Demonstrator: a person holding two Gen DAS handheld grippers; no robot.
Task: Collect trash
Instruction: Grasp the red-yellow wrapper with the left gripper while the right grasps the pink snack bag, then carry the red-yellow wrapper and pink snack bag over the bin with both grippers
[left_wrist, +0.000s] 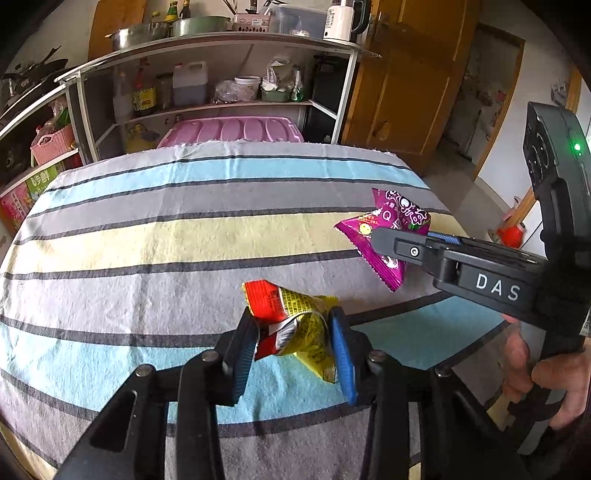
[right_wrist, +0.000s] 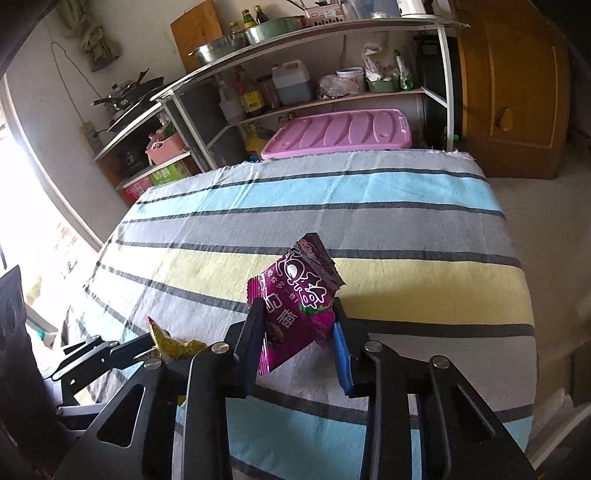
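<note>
Close to the left camera, the left gripper (left_wrist: 293, 347) squeezes a red and yellow wrapper (left_wrist: 295, 321) between its pads, just over the striped cloth (left_wrist: 147, 236). Off to the side, the right gripper (left_wrist: 391, 240) pinches a purple wrapper (left_wrist: 388, 221).

Close to the right camera, that right gripper (right_wrist: 299, 343) is clamped on the purple wrapper (right_wrist: 299, 291), which sticks up above the cloth (right_wrist: 406, 229). Both bits of trash look caught. No bin shows, so dropping them somewhere is probably left.
</note>
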